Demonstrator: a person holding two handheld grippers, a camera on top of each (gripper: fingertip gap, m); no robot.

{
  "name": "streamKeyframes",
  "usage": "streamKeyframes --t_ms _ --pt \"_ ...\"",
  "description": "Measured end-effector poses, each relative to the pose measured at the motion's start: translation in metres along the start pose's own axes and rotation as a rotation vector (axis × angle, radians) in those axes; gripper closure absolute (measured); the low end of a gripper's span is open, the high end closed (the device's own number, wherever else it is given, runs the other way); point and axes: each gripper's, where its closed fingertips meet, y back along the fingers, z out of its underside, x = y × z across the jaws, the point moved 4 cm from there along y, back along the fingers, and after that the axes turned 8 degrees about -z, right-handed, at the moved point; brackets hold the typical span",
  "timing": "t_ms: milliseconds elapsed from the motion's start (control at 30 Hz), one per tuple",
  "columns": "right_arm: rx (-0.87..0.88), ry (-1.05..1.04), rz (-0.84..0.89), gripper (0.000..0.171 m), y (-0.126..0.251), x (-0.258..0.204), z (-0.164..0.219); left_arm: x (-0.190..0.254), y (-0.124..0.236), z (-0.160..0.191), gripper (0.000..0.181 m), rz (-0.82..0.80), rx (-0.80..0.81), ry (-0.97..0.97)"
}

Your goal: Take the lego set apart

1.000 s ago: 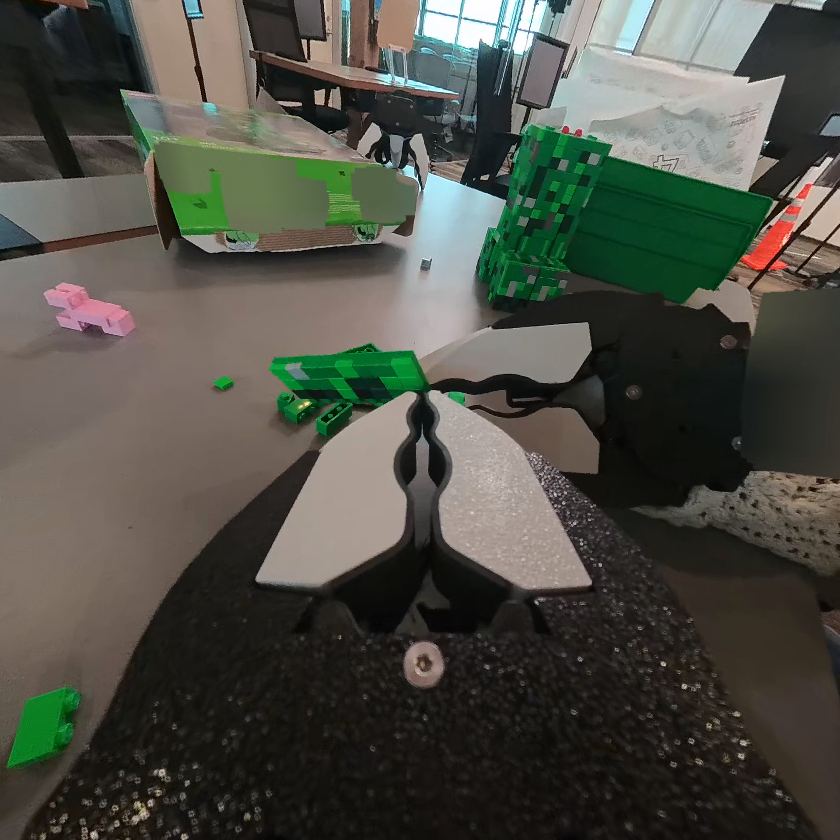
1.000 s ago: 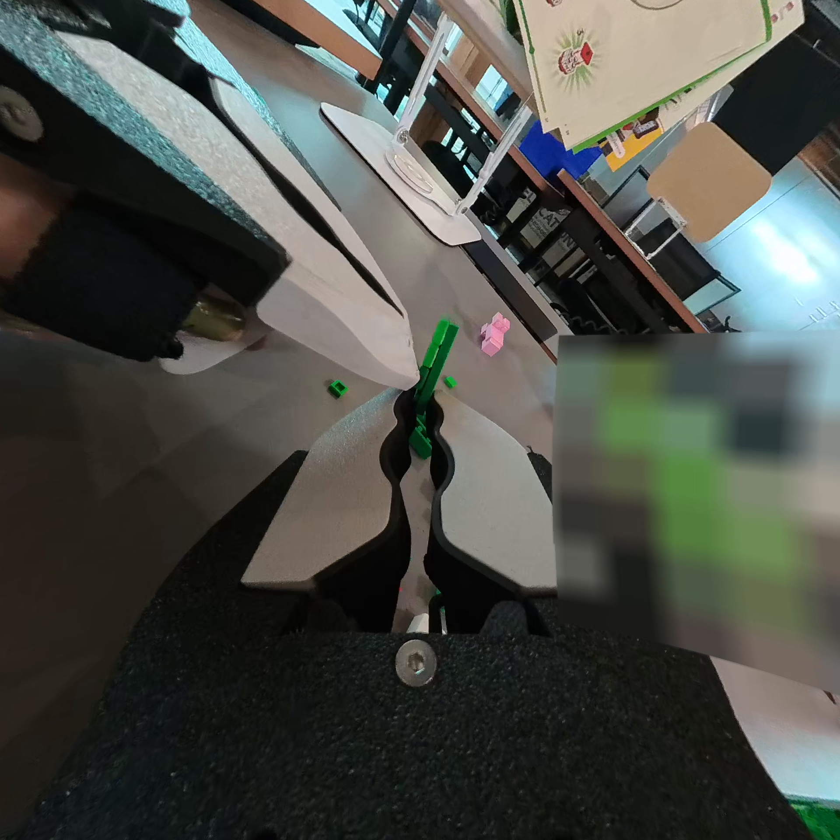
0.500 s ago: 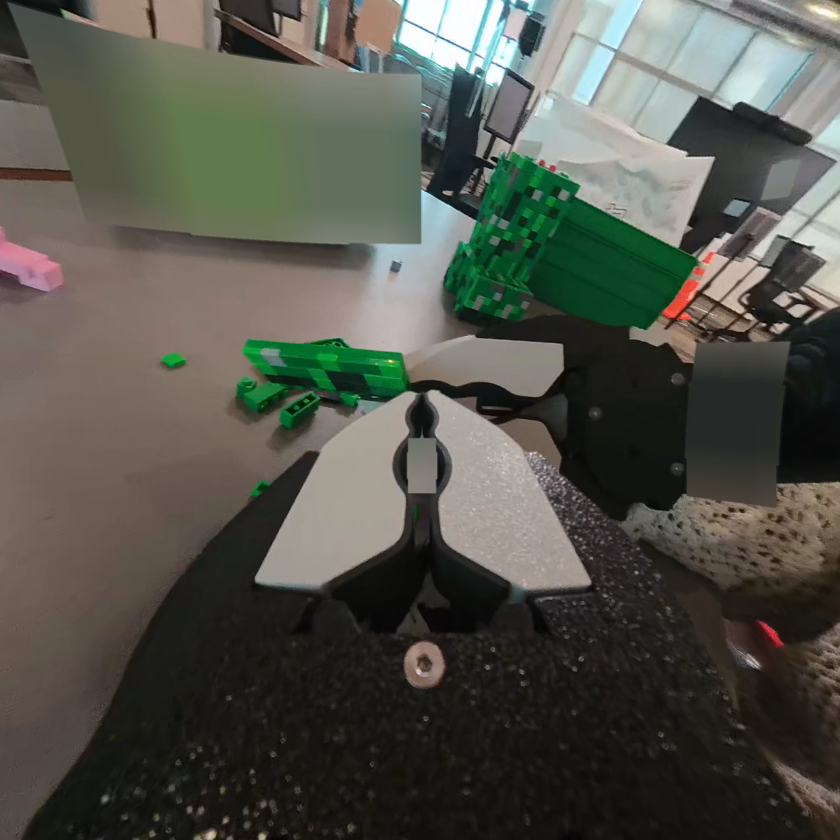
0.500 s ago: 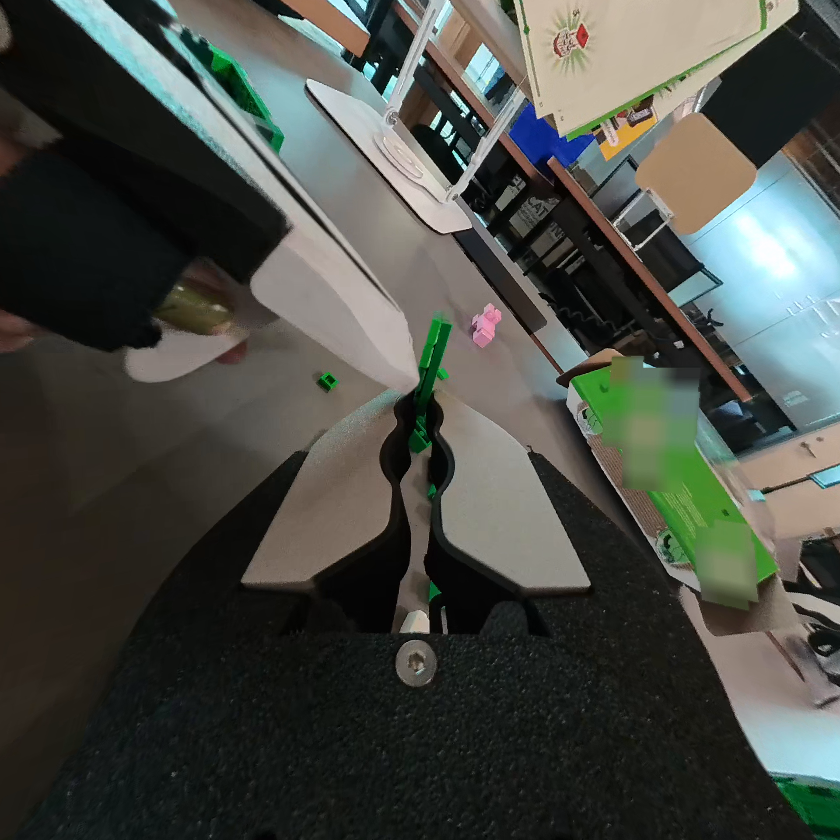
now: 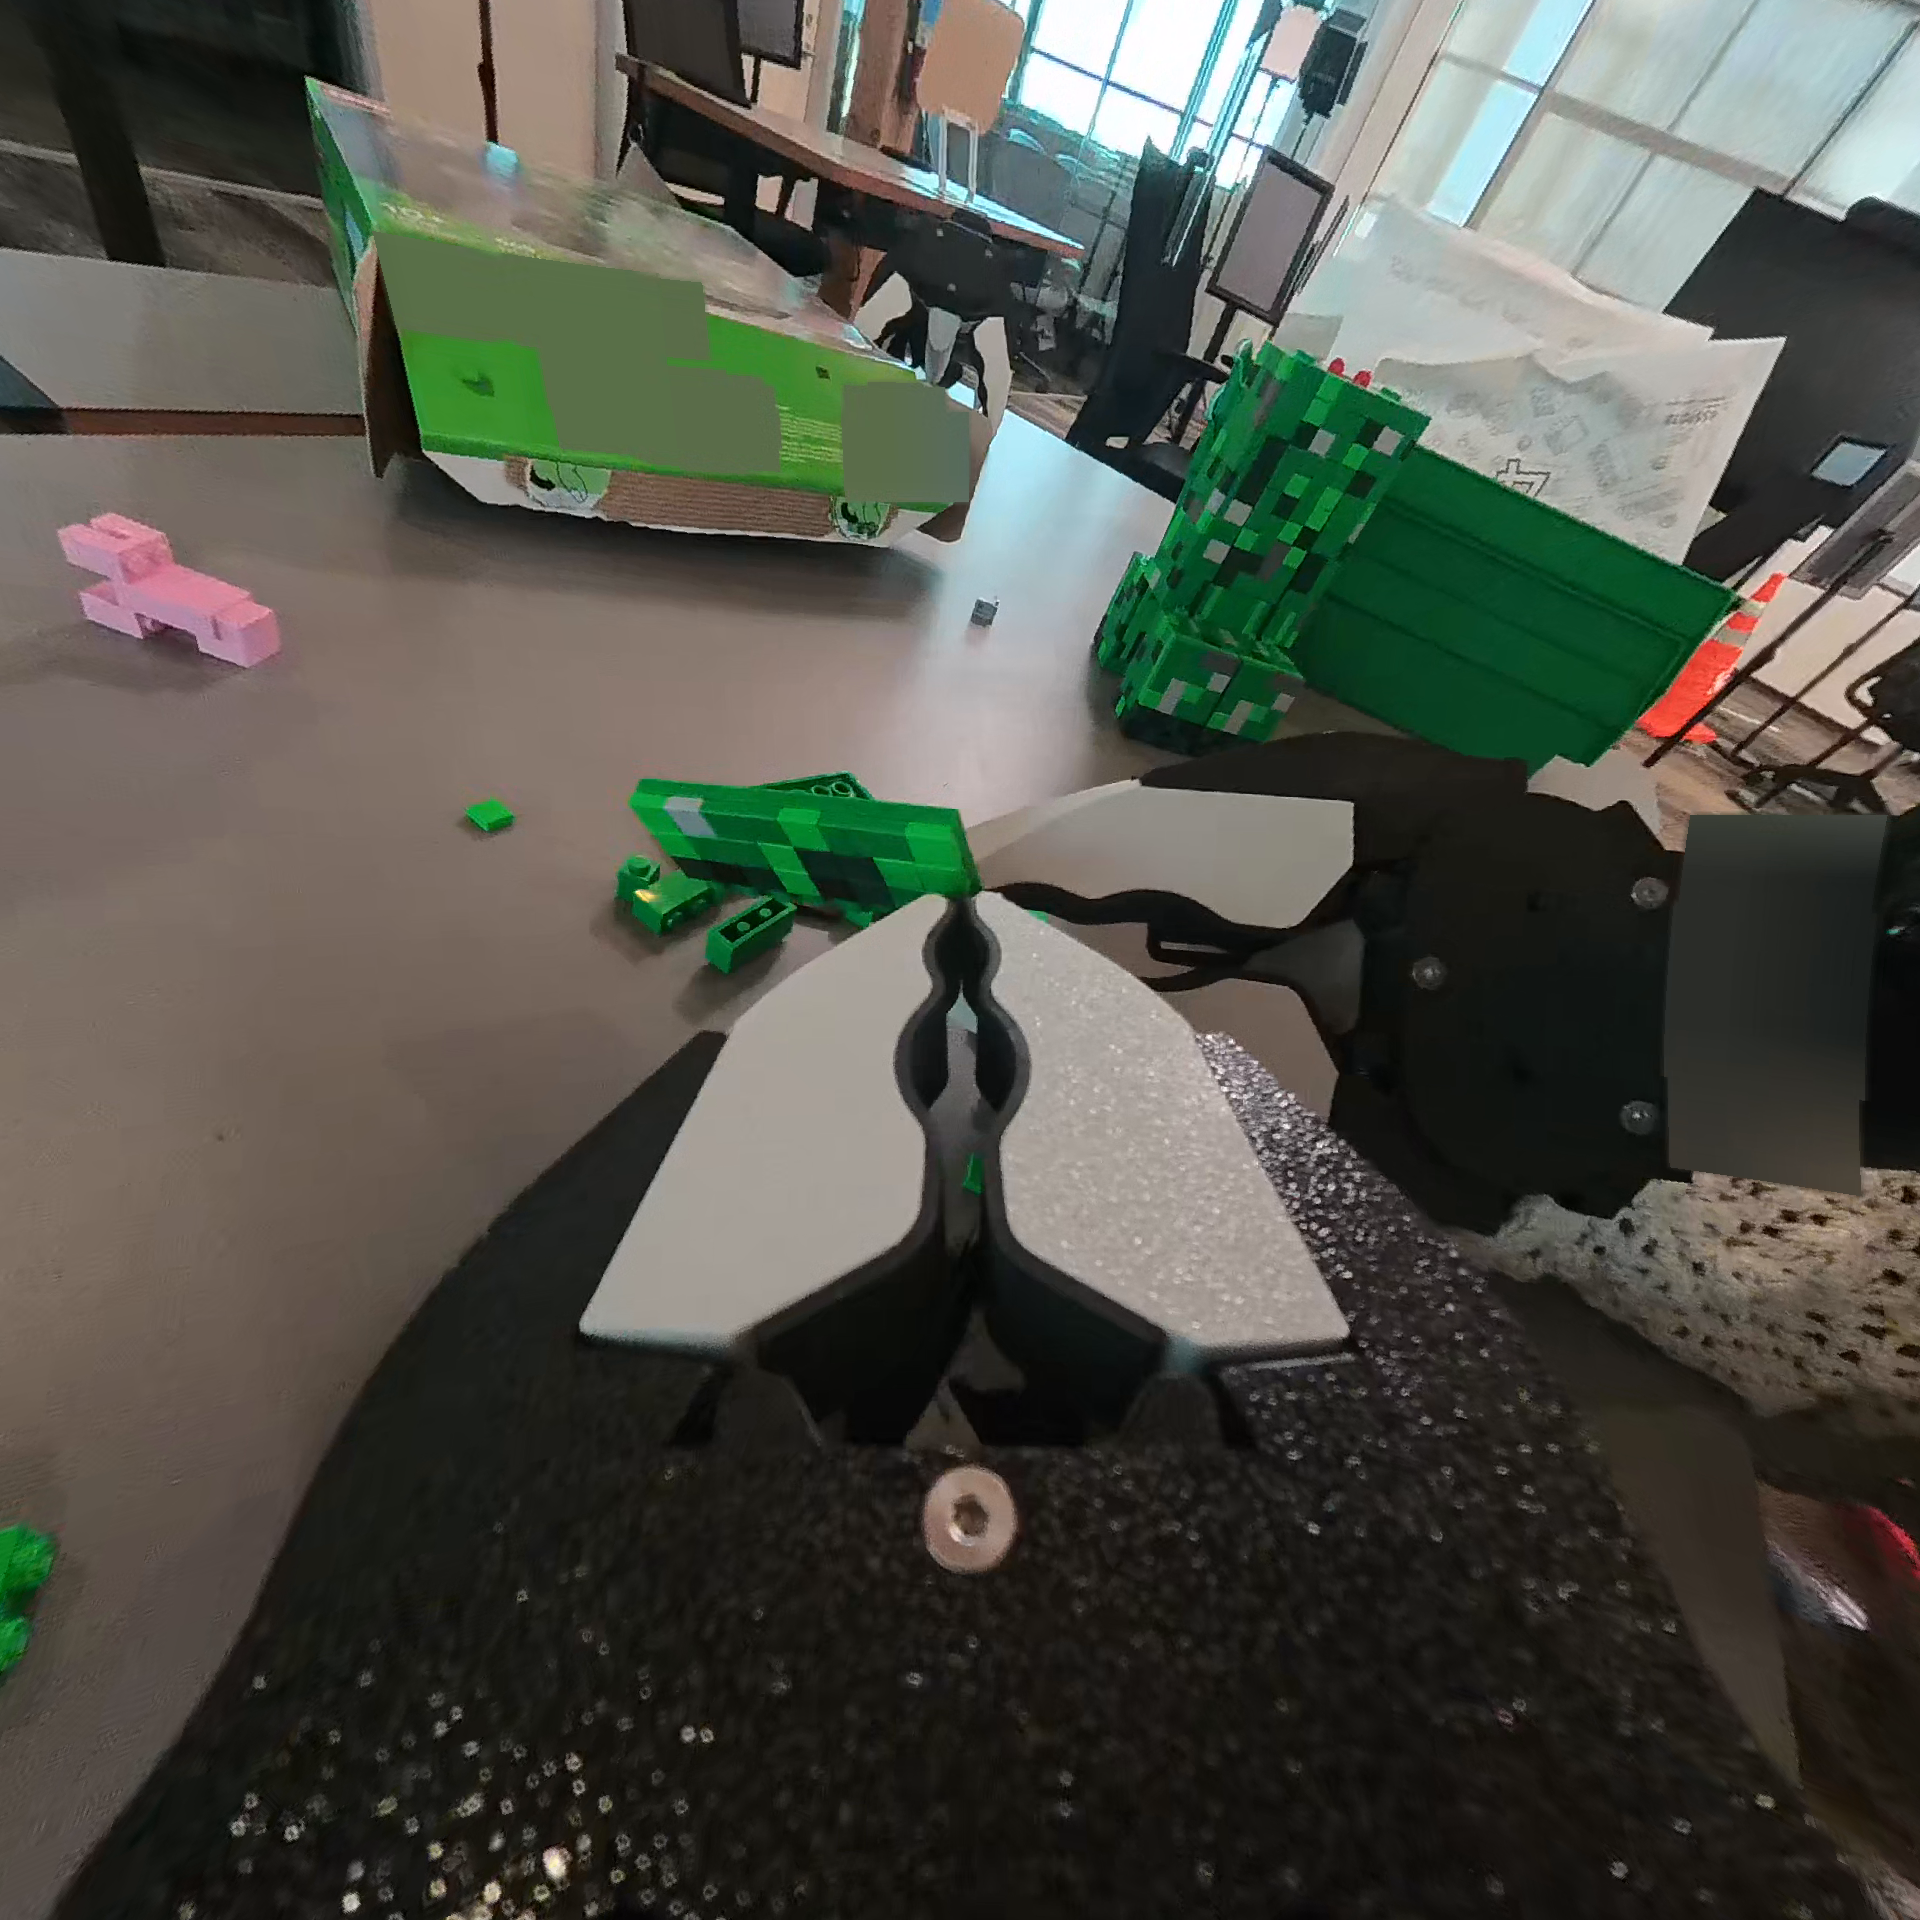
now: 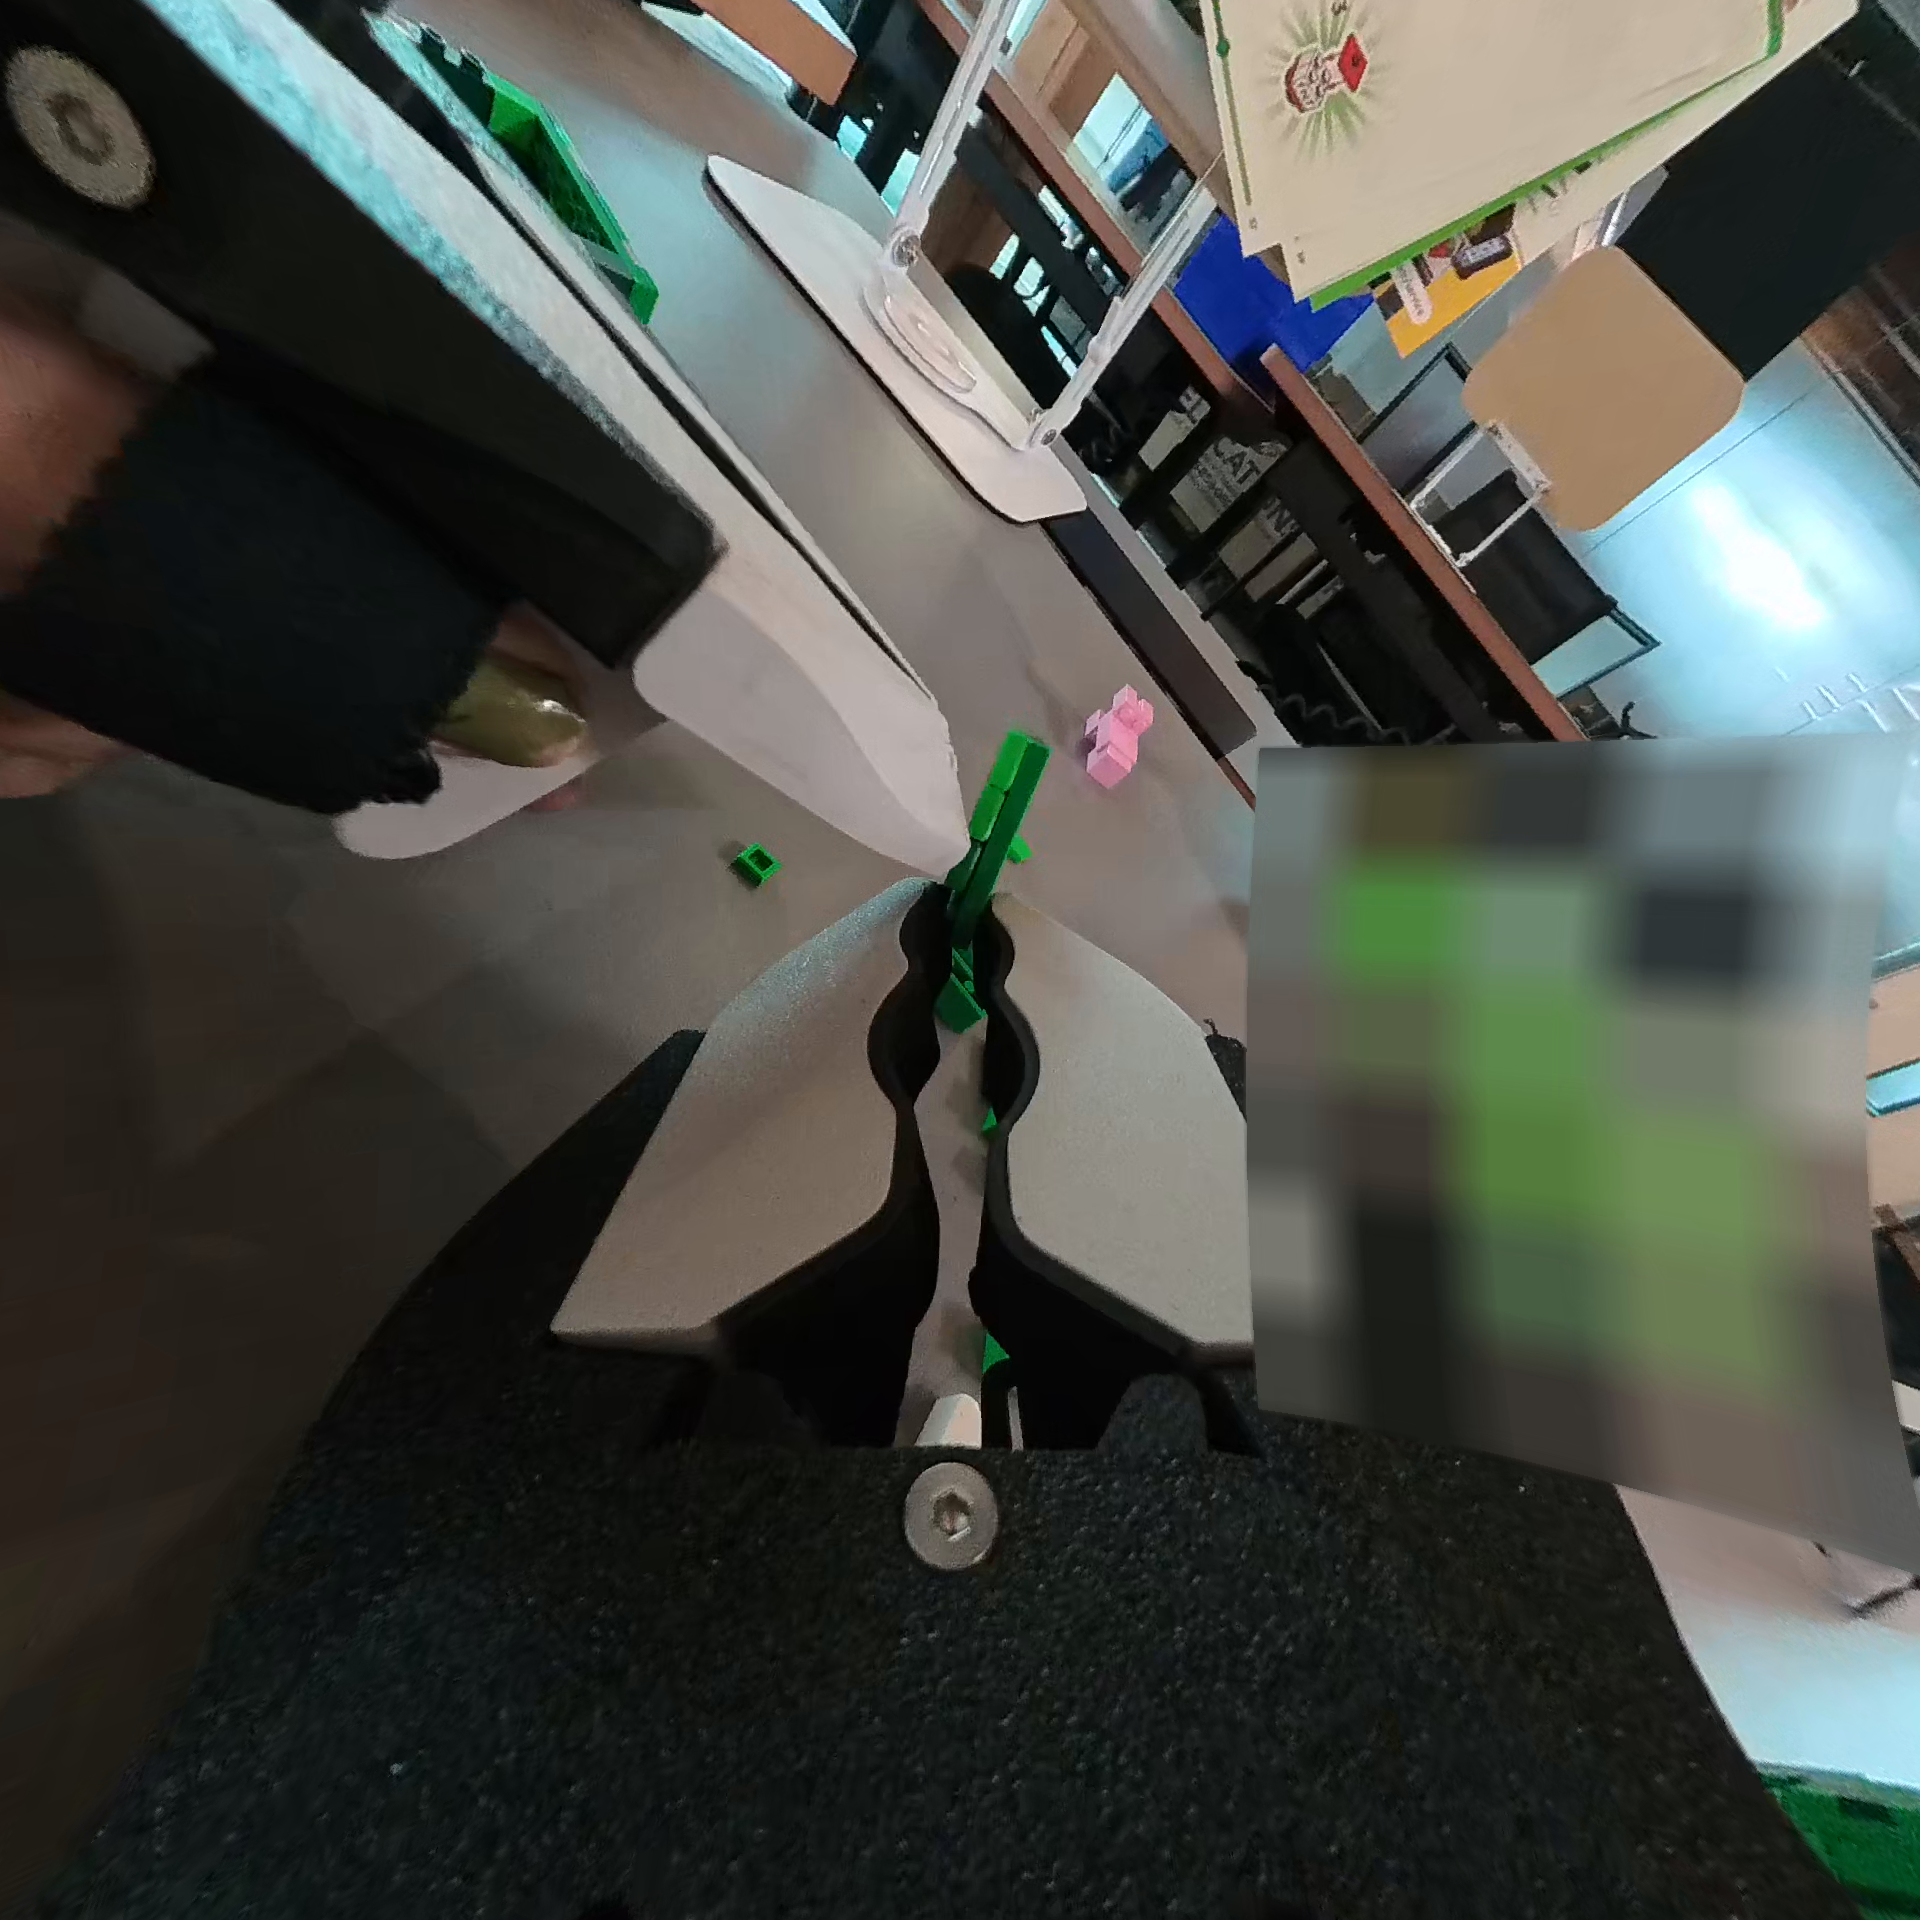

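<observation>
A flat green lego panel [image 5: 810,842] with dark and grey squares is held on edge just above the table. My right gripper [image 6: 961,894] is shut on its end; the panel [image 6: 1000,810] shows edge-on between the fingers. In the left wrist view the right gripper [image 5: 982,888] comes in from the right. My left gripper [image 5: 961,914] is shut, its tips against the panel's near corner beside the right gripper's tips. I cannot tell whether it pinches the panel. Loose green bricks [image 5: 717,920] lie under the panel. The creeper body [image 5: 1268,540] stands at the back right.
A pink lego pig [image 5: 166,592] lies far left, also in the right wrist view [image 6: 1117,738]. An open green box [image 5: 623,416] lies at the back. A green bin [image 5: 1486,634] stands behind the creeper. A small green tile [image 5: 488,816] and green bricks [image 5: 16,1579] lie loose. A white stand base [image 6: 904,312] sits farther off. Less than 4 cm separates the two grippers' tips. It is some 25 centimeters from my right tips to the creeper body [image 5: 1268,540].
The left gripper swung toward the right and back, staying shut at the panel's corner. The right gripper kept its hold on the panel, which barely moved.
</observation>
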Motion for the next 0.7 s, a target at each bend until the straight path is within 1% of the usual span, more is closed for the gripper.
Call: streamKeyframes --t_ms 100,133,167,233,333,400,533,667,700 --pt "-0.003 -0.008 -0.006 0.168 0.0 0.0 0.001 -0.001 0.0 0.0 0.181 -0.018 -0.004 -0.004" --pt "0.012 -0.011 -0.005 0.168 0.001 0.001 -0.001 -0.009 -0.001 0.001 0.181 -0.093 -0.012 0.013" --pt "0.085 -0.001 -0.003 0.169 0.006 -0.001 -0.009 -0.014 -0.002 0.0 0.181 -0.097 -0.017 0.05" --pt "0.065 0.053 0.019 0.168 0.005 -0.003 -0.008 -0.019 0.0 -0.001 0.181 -0.052 -0.003 0.141" --pt "0.028 -0.029 0.021 0.168 0.001 0.005 -0.001 -0.007 0.002 -0.002 0.181 0.032 0.008 0.095" --pt "0.017 0.002 0.029 0.168 0.001 0.003 -0.001 -0.003 0.003 -0.002 0.181 0.053 0.014 0.072" --pt "0.007 0.029 0.036 0.168 0.0 0.002 -0.001 -0.002 -0.001 0.0 0.181 0.073 -0.015 0.101" --pt "0.008 0.043 0.037 0.168 0.0 0.001 -0.002 -0.002 -0.005 0.003 0.126 0.058 -0.046 0.122" --pt "0.011 0.046 0.032 0.168 0.0 0.0 -0.002 -0.005 -0.006 0.003 0.128 0.04 -0.043 0.136"
